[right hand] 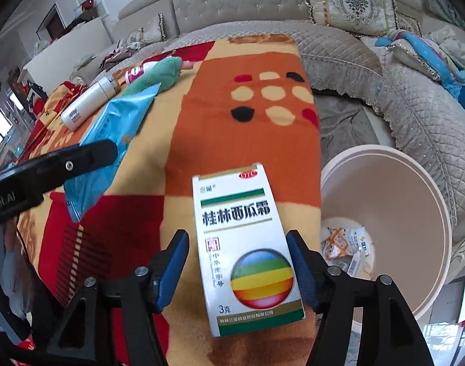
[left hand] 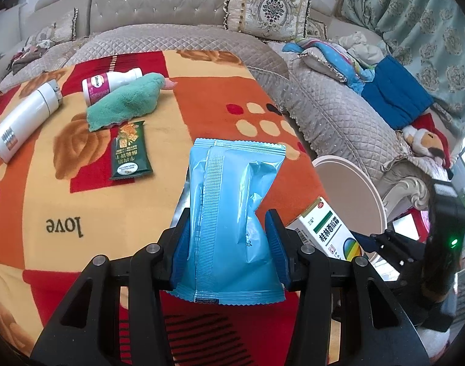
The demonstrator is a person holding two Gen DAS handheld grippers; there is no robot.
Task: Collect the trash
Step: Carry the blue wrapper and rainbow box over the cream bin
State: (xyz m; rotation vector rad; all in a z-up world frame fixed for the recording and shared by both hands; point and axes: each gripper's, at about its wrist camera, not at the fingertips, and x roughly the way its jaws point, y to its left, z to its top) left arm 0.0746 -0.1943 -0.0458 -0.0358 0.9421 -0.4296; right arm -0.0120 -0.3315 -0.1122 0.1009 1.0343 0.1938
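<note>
**Both tools loaded, bin drop next**

Left wrist view: our left tool (left hand: 229,238) is clamped on a crinkled light-blue foil snack packet (left hand: 232,210), blue pads pressing both sides, packet upright and lifted off the counter (left hand: 202,106), which is covered by an orange-red patterned blanket. Not yet collected there: a dark green flat snack wrapper (left hand: 129,152). Beside it lie a mint-green fleece cloth (left hand: 126,103), a white-and-pink plastic bottle (left hand: 110,83) and a white steel flask (left hand: 25,119); probably not trash. The round beige plastic bin (left hand: 354,195) sits right of the counter edge.

Right wrist view: our right tool (right hand: 238,268) grips a white cardboard medicine box with a rainbow ball print (right hand: 247,250), held near the counter's right edge, just beside the bin (right hand: 409,213). The bin is open-topped, with a few crumpled wrappers (right hand: 345,244) at the bottom.

We judge the step as carry-to-bin. Next: swing the box right over the rim and release, then bring the blue packet across, then come back for the green wrapper.
</note>
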